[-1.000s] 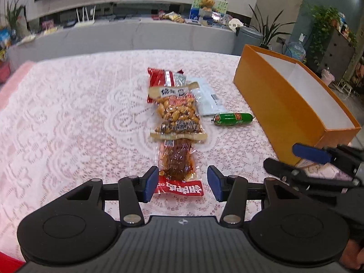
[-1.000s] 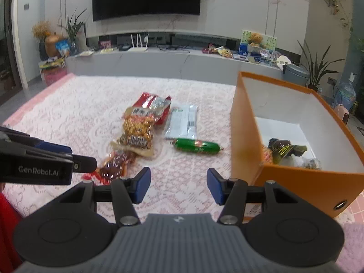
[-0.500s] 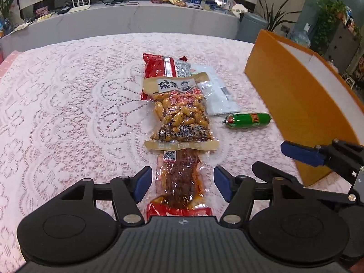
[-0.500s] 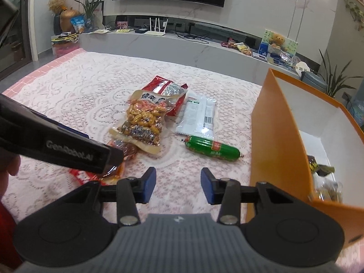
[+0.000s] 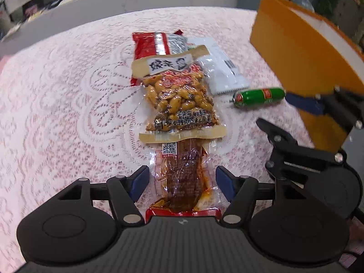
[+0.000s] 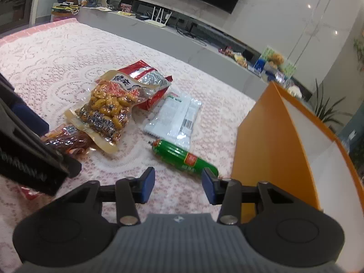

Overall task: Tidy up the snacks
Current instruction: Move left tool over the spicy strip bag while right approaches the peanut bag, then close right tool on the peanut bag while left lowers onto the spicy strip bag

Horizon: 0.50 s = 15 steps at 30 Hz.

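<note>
A row of snack packs lies on the lace tablecloth. My left gripper (image 5: 182,183) is open, its pads on either side of a clear pack of dark red meat (image 5: 184,174). Beyond it lie a peanut pack (image 5: 179,97), a red pack (image 5: 154,45) and a white pack (image 5: 221,69). A green sausage (image 5: 259,96) lies to the right. My right gripper (image 6: 178,187) is open just short of the green sausage (image 6: 183,157). The orange box (image 6: 273,141) stands to the right of it.
The orange box (image 5: 302,61) with white inside takes up the table's right side. The left gripper's body (image 6: 27,150) shows at the left edge of the right wrist view. A grey counter (image 6: 182,47) with clutter runs behind the table.
My left gripper has moved forward and down until its open pads straddle the meat pack. My right gripper has moved forward and down toward the green sausage.
</note>
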Motion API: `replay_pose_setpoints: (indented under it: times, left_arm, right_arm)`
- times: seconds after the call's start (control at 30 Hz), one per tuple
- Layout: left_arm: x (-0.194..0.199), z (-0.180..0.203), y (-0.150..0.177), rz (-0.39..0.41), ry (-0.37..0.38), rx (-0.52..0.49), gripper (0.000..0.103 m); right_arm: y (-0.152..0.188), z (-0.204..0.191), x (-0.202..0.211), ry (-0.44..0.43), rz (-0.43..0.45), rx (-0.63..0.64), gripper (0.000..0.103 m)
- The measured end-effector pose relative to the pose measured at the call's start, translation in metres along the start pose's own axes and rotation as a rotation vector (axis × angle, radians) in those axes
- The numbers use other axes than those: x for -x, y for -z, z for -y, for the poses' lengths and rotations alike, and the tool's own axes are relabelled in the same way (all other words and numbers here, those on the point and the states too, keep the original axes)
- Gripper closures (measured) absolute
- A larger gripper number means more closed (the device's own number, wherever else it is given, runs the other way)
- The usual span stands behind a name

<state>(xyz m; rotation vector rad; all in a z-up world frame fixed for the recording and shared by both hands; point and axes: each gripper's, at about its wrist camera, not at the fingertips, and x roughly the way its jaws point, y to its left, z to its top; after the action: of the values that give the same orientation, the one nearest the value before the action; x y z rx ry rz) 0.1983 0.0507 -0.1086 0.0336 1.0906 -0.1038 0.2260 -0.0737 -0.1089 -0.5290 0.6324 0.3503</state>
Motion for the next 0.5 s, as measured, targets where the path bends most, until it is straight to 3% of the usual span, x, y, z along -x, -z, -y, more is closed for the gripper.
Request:
replay_pose_setpoints:
  times: [0.27,0.5]
  left_arm:
    - [0.002,0.0,-0.002,-0.007,-0.001,0.006,0.037]
    - [0.016,-0.017,0.005,-0.013,-0.006,0.069,0.042]
  right_arm:
    - [0.001,-0.003,-0.002,-0.001,0.015,0.016,0.06]
    - [-0.004,-0.003,0.005,-0.043,0.039,-0.021,0.059]
